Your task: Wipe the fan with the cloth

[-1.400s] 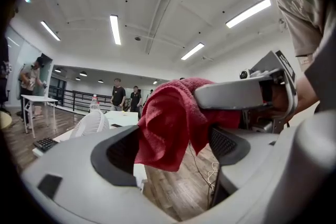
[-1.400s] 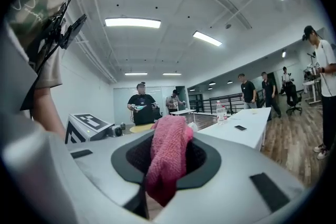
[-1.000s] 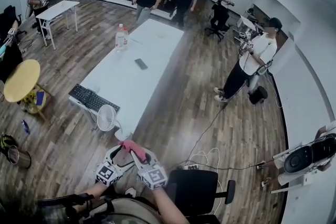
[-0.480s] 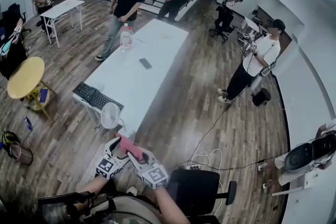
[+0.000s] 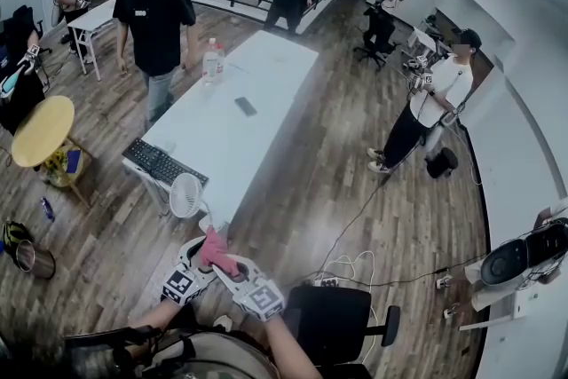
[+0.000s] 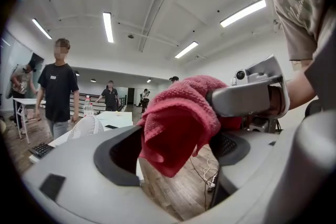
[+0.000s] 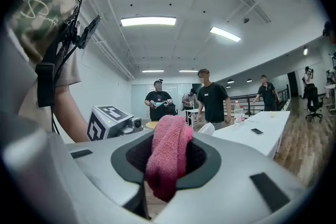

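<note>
A small white fan [image 5: 184, 195] stands at the near end of the long white table [image 5: 253, 102]; it also shows as the fan [image 6: 86, 126] and the fan [image 7: 206, 128]. My right gripper [image 5: 226, 260] is shut on a pink cloth [image 5: 216, 248], which hangs folded between its jaws as the cloth [image 7: 168, 157]. The right gripper [image 7: 167, 157] points level, a little short of the fan. My left gripper [image 5: 202, 248] sits right beside it. Its jaws stand open, and the cloth [image 6: 176, 123] hangs between them from the right gripper's finger [image 6: 247, 99].
A keyboard [image 5: 158, 164], a phone [image 5: 246, 107] and a bottle [image 5: 212, 62] lie on the table. A person in black [image 5: 155, 22] stands at its left side. A black chair [image 5: 342, 319] and floor cables [image 5: 351, 266] are at my right; a round yellow table [image 5: 40, 133] is at the left.
The right gripper has carried the cloth slightly left, closer to the fan and into the left gripper's jaws. The person in black has walked nearer along the table's left side.
</note>
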`<control>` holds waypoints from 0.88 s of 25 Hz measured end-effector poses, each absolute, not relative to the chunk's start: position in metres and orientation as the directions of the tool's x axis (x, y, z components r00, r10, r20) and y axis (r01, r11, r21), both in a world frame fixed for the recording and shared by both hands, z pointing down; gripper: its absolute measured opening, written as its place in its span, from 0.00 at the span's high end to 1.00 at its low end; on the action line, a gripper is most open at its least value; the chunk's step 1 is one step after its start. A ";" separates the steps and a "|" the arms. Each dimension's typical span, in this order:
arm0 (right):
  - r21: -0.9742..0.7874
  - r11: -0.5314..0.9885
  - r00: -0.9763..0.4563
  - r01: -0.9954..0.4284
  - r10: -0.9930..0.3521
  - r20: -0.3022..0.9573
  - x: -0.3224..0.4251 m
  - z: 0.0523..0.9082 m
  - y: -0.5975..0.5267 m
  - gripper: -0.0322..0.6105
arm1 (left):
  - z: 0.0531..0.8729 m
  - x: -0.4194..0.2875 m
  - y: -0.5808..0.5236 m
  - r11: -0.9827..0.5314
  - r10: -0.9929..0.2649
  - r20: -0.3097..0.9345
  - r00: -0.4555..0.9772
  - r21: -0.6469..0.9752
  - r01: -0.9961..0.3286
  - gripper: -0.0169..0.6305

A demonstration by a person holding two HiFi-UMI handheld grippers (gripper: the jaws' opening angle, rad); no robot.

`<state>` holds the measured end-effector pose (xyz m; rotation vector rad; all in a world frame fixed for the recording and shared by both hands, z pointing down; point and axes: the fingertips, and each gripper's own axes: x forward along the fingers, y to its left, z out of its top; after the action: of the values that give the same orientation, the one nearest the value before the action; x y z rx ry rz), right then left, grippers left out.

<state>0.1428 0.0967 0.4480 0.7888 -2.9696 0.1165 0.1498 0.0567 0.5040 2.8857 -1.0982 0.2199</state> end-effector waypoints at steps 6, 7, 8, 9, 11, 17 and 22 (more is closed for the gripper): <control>-0.060 0.876 -0.877 -0.478 -0.473 0.080 0.135 0.439 0.103 0.79 | 0.495 0.157 0.066 -0.779 -0.622 0.102 0.776 0.019 -0.627 0.68; -0.055 0.877 -0.878 -0.478 -0.474 0.071 0.135 0.439 0.102 0.79 | 0.496 0.157 0.066 -0.778 -0.623 0.095 0.777 0.029 -0.628 0.73; -0.055 0.876 -0.878 -0.478 -0.475 0.066 0.135 0.439 0.102 0.79 | 0.496 0.157 0.067 -0.778 -0.623 0.088 0.778 0.035 -0.627 0.76; -0.063 0.874 -0.876 -0.481 -0.477 0.069 0.135 0.439 0.102 0.79 | 0.497 0.158 0.070 -0.779 -0.621 0.085 0.779 0.039 -0.626 0.78; -0.104 0.865 -0.871 -0.491 -0.484 0.085 0.137 0.435 0.110 0.79 | 0.494 0.161 0.079 -0.783 -0.615 0.090 0.783 0.045 -0.620 0.83; -0.134 0.850 -0.859 -0.510 -0.510 0.040 0.136 0.426 0.115 0.78 | 0.488 0.159 0.085 -0.785 -0.613 0.081 0.786 0.052 -0.617 0.86; -0.086 0.830 -0.833 -0.551 -0.553 0.001 0.140 0.423 0.095 0.80 | 0.488 0.157 0.082 -0.808 -0.580 0.093 0.809 0.060 -0.586 0.71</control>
<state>0.1395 0.0947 0.4228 0.9144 -3.0279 0.1311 0.1571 0.0823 0.4880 2.9057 -0.9391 0.1071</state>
